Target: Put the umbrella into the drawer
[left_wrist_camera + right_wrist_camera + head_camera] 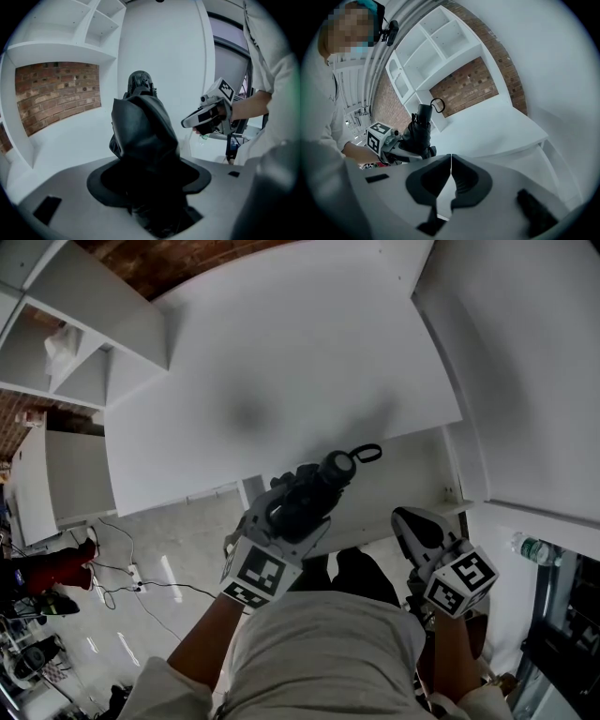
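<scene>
A folded black umbrella [317,489] sticks out of my left gripper [302,502], whose jaws are shut on its fabric body; its round handle and wrist loop [367,453] point toward the white desk [281,362]. In the left gripper view the umbrella [143,131] fills the space between the jaws of the left gripper [147,187]. My right gripper [406,519] hangs to the right of it, lower, near the desk's front edge. Its pads meet with nothing between them in the right gripper view [451,180], where the umbrella [421,129] shows at left. No drawer can be made out.
White shelving [84,324] stands at the left against a brick wall [56,93]. A white side panel [525,371] rises at the right. Cables and a power strip [133,573] lie on the floor at lower left. A water bottle [534,547] sits at far right.
</scene>
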